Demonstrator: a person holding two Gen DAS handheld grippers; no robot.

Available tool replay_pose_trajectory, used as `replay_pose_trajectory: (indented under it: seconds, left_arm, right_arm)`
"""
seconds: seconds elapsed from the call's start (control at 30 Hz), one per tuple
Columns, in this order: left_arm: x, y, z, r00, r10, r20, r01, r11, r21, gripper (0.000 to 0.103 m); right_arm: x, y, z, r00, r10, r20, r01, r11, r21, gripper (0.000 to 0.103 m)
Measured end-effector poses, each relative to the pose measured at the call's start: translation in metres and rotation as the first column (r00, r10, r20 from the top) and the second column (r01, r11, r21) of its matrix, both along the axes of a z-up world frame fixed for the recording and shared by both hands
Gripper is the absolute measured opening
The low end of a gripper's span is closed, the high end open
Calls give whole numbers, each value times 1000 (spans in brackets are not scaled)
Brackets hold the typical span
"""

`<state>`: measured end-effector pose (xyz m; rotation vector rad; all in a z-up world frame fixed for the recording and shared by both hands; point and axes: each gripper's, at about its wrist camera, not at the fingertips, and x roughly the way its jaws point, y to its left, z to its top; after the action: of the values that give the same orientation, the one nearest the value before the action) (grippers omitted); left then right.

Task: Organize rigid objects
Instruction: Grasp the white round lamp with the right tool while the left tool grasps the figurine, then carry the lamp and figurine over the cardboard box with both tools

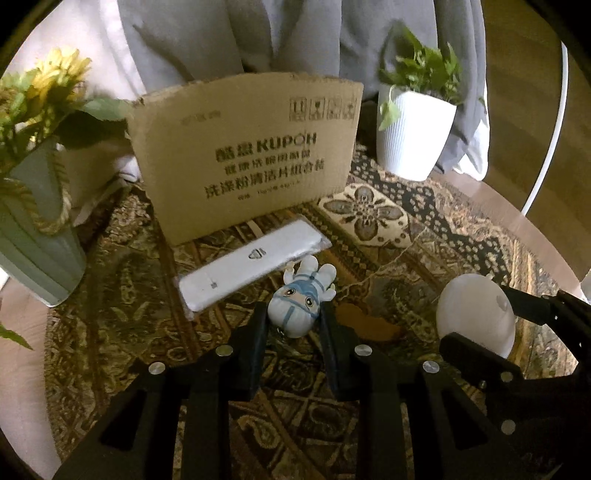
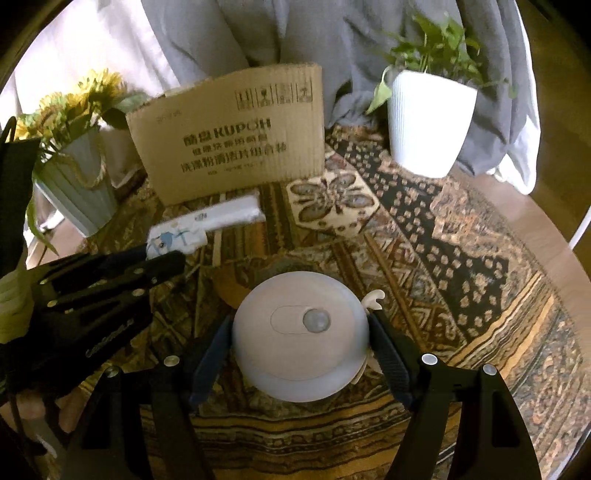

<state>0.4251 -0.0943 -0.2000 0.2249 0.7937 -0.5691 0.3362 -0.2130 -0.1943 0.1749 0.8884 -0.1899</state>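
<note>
A small white-and-blue figurine [image 1: 300, 303] lies on the patterned cloth [image 1: 388, 258], its head between the fingers of my left gripper [image 1: 293, 317], which is shut on it. A flat white bar in clear wrap [image 1: 251, 260] lies just beyond, in front of a cardboard sheet [image 1: 243, 155]. My right gripper [image 2: 301, 332] is shut on a round white sensor light [image 2: 301, 332]; this light also shows at the right of the left wrist view [image 1: 476, 317]. The figurine [image 2: 177, 238] and my left gripper [image 2: 162, 262] show at the left of the right wrist view.
A sunflower vase [image 1: 37, 229] stands at the left and a white ribbed plant pot [image 1: 413, 133] at the back right. Grey fabric [image 1: 258, 33] hangs behind. The cloth covers a round table; its bare edge [image 1: 517, 206] shows at the right.
</note>
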Motion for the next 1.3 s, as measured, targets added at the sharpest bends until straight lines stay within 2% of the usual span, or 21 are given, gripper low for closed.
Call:
replay_pose_trajectory:
  seconds: [0.43, 0.67, 0.97, 1.3]
  left_arm:
    - [-27, 23, 45, 997, 54, 62, -50, 997, -64, 28]
    - [-44, 30, 66, 987, 131, 92, -124, 989, -79, 28]
    - [-69, 34, 92, 961, 248, 126, -235, 966, -107, 28]
    - [-88, 29, 111, 919, 352, 177, -330, 933, -143, 28]
  right_arm:
    - [-16, 9, 47, 994, 5, 111, -1, 1000, -29, 75]
    - [-19, 6, 65, 987, 51, 151, -48, 999, -25, 75]
    - [-19, -2, 86, 970, 156, 187, -156, 988, -15, 75]
    - [-20, -10, 109, 936, 258, 240, -257, 966, -32, 75]
